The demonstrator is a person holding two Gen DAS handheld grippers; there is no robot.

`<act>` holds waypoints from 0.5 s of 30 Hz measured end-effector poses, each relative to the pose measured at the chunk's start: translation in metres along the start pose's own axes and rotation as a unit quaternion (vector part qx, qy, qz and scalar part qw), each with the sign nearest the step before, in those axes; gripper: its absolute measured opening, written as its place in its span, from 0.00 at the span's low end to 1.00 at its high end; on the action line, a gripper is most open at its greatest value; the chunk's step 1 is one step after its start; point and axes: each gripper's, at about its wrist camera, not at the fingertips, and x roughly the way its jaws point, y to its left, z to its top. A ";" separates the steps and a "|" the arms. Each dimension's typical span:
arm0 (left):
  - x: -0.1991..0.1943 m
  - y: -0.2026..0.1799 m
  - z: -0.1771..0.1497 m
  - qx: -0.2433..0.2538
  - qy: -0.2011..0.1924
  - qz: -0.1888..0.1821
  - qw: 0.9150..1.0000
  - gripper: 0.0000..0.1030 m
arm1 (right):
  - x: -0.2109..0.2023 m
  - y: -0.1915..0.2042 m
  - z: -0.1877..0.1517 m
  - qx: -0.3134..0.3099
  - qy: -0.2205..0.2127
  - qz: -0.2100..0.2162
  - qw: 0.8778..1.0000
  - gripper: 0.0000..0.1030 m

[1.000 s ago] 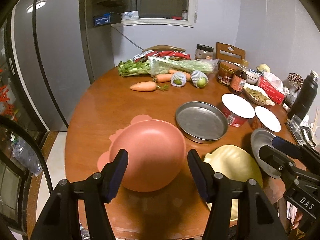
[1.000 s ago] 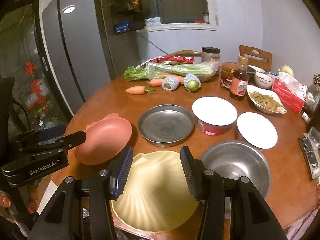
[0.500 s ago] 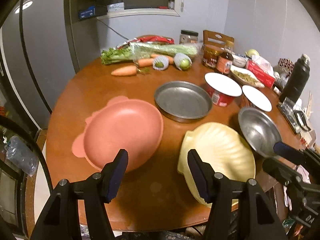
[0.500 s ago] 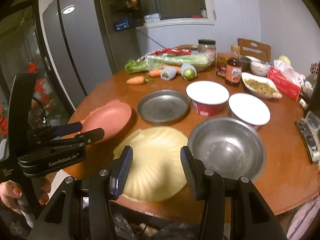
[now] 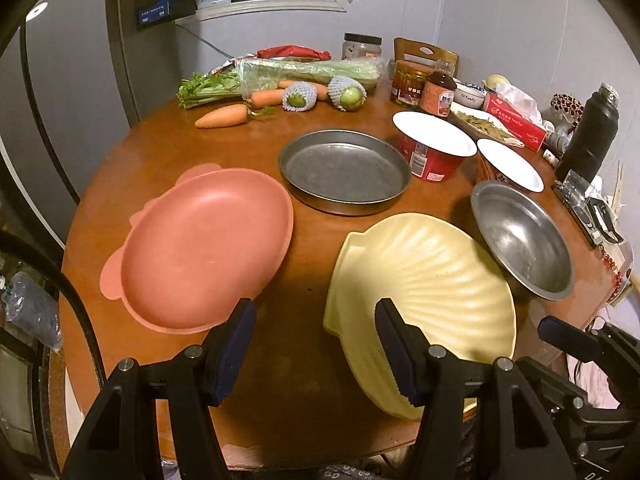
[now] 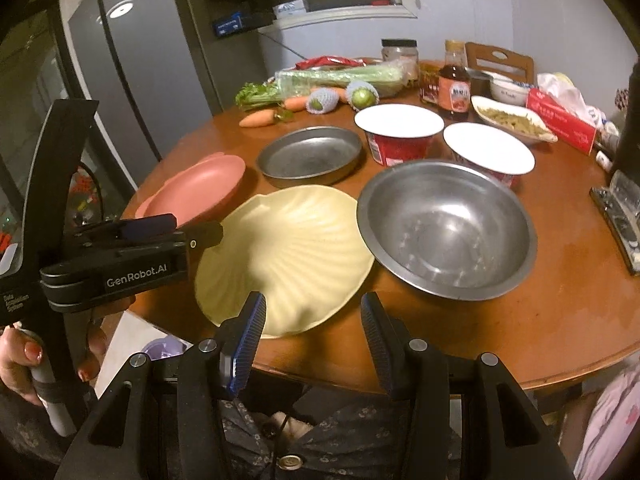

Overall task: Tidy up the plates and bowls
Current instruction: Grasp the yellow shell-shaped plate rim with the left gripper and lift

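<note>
Both grippers, left point(image 5: 316, 344) and right point(image 6: 312, 332), hover with jaws apart and empty at the round wooden table's point(image 5: 304, 380) near edge; pink bowl point(image 5: 204, 248), yellow shell-shaped plate point(image 5: 424, 284), steel bowl point(image 5: 520, 236) and metal pan point(image 5: 344, 168) sit separate, unstacked.

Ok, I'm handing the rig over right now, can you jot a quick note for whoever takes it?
Left gripper: open, empty, over the near table edge between pink plate and yellow shell plate.
Right gripper: open, empty, at the shell plate's near rim.
Metal pan, steel bowl and two white-lidded red cups sit apart behind.
Done: nothing stacked.
Left: gather plates and bowls.
</note>
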 end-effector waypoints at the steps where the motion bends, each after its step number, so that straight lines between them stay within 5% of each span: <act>1: 0.001 0.000 0.000 0.000 -0.001 -0.002 1.000 0.60 | 0.001 -0.001 0.000 0.002 0.002 0.000 1.000 0.50; 15: 0.026 -0.010 0.004 0.011 0.002 -0.002 1.000 0.60 | 0.037 -0.009 0.005 0.019 0.023 -0.006 1.000 0.50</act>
